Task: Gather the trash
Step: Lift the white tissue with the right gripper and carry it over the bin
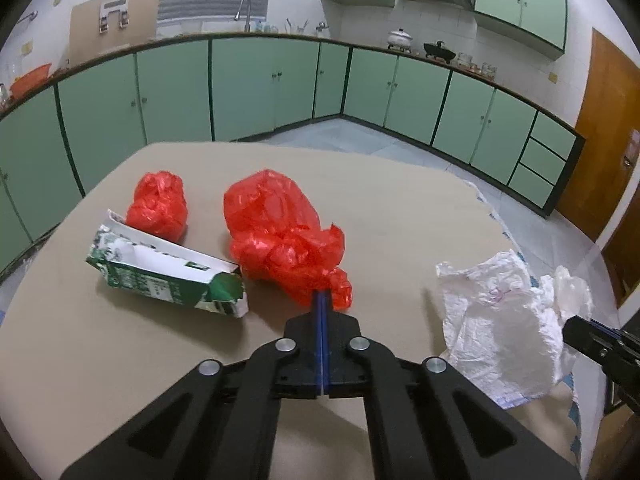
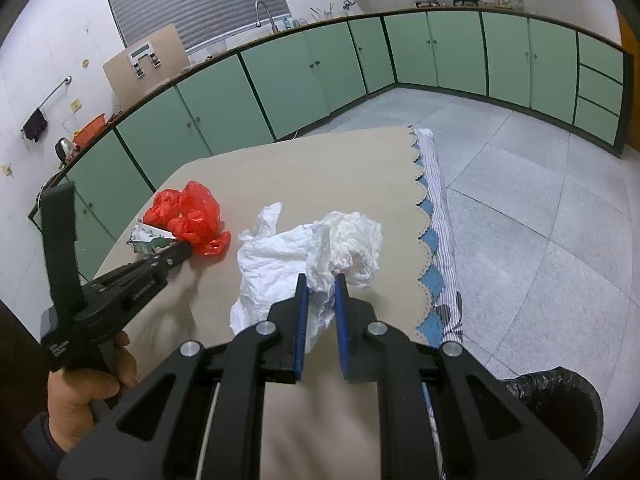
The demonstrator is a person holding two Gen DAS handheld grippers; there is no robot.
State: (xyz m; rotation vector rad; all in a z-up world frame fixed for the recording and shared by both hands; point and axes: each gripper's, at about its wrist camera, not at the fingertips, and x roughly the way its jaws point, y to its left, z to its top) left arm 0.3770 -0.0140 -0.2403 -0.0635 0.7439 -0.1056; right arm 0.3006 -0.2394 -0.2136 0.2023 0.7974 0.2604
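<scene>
A large crumpled red plastic bag [image 1: 276, 224] lies mid-table. My left gripper [image 1: 322, 296] is shut, its blue pads pinched together on the bag's near corner; the right wrist view shows that gripper [image 2: 186, 252] tip-to-tip with the red bag [image 2: 192, 216]. A smaller red bag [image 1: 160, 204] and a flattened green-and-white carton [image 1: 160, 272] lie to the left. My right gripper [image 2: 320, 278] is shut on a crumpled white plastic bag [image 2: 280, 252], a fold of it caught between the pads. The white bag [image 1: 500, 312] also appears at the right of the left wrist view.
Everything rests on a beige-covered table [image 1: 400, 208] with a scalloped right edge [image 2: 418, 200]. A black-lined bin [image 2: 560, 400] stands on the floor at the lower right. A person's hand [image 2: 80, 400] holds the left gripper. Green kitchen cabinets [image 1: 248, 88] ring the room.
</scene>
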